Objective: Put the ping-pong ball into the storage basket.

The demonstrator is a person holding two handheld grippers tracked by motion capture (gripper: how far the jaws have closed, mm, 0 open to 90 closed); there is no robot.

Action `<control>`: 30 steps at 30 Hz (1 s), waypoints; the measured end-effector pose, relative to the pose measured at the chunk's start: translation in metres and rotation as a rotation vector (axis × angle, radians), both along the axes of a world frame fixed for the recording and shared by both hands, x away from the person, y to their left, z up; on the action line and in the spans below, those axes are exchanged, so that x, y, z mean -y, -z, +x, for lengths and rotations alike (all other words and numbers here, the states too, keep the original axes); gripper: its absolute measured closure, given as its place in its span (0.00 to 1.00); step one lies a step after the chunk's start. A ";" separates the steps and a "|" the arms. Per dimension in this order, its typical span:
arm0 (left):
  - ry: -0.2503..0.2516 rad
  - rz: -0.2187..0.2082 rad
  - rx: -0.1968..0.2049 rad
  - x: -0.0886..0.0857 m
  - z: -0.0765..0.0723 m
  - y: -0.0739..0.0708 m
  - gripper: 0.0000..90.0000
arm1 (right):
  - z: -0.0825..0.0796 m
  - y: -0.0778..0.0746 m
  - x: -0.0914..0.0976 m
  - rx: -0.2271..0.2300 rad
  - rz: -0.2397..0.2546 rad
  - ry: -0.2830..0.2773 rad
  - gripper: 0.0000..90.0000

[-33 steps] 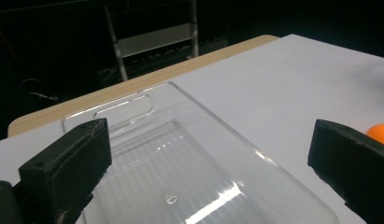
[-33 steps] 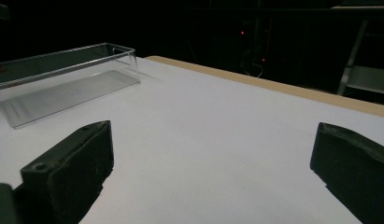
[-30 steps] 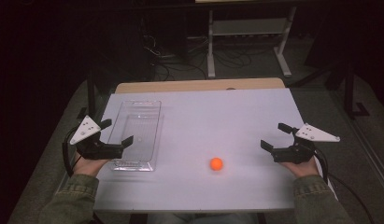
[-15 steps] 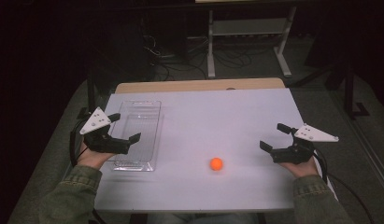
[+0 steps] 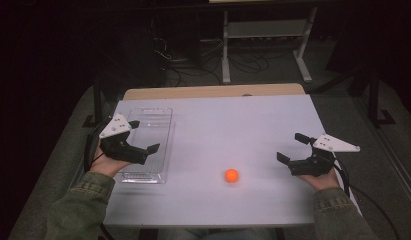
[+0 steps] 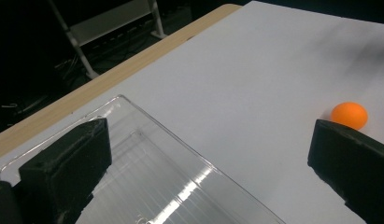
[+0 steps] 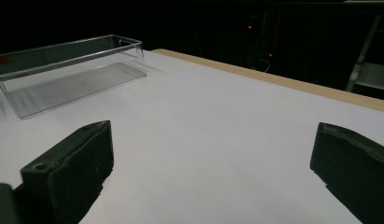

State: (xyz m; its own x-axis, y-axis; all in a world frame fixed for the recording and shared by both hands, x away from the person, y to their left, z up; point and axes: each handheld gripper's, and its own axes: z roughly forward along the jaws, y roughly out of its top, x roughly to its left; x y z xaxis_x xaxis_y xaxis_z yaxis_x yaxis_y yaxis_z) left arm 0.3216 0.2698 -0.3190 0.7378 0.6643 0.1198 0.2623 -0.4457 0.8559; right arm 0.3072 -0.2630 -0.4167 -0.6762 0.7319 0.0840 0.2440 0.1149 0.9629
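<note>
My left gripper (image 5: 143, 136) has moved up and inward over the clear tray (image 5: 158, 116), jaws wide apart and turned more toward the orange ball (image 5: 231, 175).

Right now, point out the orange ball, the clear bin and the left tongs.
orange ball (image 5: 231, 175), high view, centre of the ball.
clear bin (image 5: 155, 111), high view, far rim.
left tongs (image 5: 142, 138), high view, midway between the open jaw tips, over the bin.

Wide-spread tool (image 6: 203, 158) above clear tray (image 6: 157, 186), orange ball (image 6: 349, 115) beyond.
</note>
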 end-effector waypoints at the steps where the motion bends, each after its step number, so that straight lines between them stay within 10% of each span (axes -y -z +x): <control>1: 0.003 0.002 -0.002 0.001 0.000 -0.001 0.00 | 0.000 0.000 0.000 -0.002 -0.001 -0.001 0.00; 30: 0.149 0.165 -0.044 0.058 0.017 -0.006 0.00 | -0.001 0.000 -0.001 -0.002 -0.007 -0.013 0.00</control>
